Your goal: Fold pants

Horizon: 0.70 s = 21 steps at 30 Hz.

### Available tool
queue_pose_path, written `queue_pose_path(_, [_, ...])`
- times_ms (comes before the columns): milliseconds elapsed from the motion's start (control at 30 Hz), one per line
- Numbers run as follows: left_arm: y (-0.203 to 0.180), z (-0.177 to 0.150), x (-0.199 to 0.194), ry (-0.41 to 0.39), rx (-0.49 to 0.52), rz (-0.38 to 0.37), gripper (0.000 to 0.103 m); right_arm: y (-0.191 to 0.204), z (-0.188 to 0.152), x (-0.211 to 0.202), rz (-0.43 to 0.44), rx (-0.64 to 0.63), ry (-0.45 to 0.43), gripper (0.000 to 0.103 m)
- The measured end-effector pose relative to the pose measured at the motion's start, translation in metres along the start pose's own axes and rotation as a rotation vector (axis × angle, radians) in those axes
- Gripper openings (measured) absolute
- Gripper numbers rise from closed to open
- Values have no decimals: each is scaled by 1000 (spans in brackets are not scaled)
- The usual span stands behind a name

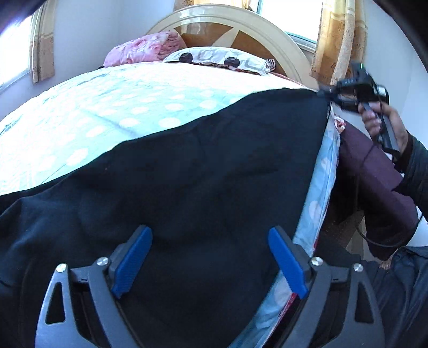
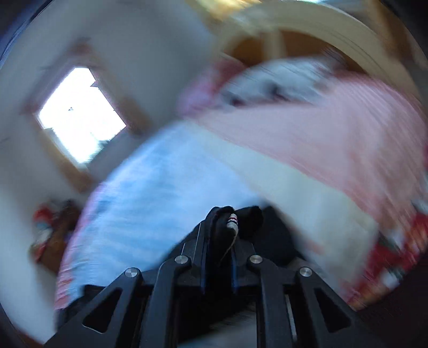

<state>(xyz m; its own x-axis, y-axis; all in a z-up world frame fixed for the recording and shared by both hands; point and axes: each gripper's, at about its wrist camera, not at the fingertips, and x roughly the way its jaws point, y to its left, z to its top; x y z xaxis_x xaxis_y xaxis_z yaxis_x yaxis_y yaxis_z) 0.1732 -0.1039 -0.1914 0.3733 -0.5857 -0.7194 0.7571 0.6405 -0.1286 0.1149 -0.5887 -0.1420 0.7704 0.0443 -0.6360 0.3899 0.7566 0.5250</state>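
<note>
The black pants (image 1: 187,182) lie spread across the bed, filling the lower half of the left wrist view. My left gripper (image 1: 210,262) is open, its blue pads just above the black cloth near the bed's edge. My right gripper (image 1: 325,93) shows in that view at the pants' far right corner, held by a hand. In the right wrist view the right gripper (image 2: 226,222) is shut on a bunched edge of the pants (image 2: 251,219) with a striped tag. That view is strongly blurred by motion.
The bed has a light blue dotted cover (image 1: 120,107), a patterned pillow (image 1: 219,57) and a pink quilt (image 1: 144,49) by the curved headboard (image 1: 240,20). The person's purple sleeve (image 1: 374,174) is to the right. Curtains (image 1: 337,40) hang behind.
</note>
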Motion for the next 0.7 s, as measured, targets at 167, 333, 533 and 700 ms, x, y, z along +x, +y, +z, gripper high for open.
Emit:
queue_pose_path(167, [2, 3, 4, 7, 8, -6, 92, -14, -20, -22, -15, -2, -5, 18])
queue_pose_path(333, [1, 2, 7, 8, 11, 0, 93, 6, -5, -50, -165, -105, -114, 45])
queue_pose_path(533, [3, 8, 3, 16, -23, -16, 93, 15, 36, -47, -117, -147, -58, 46])
queue_pose_path(700, [15, 34, -15, -36, 4, 29, 93, 22, 55, 1, -78, -193, 148, 46])
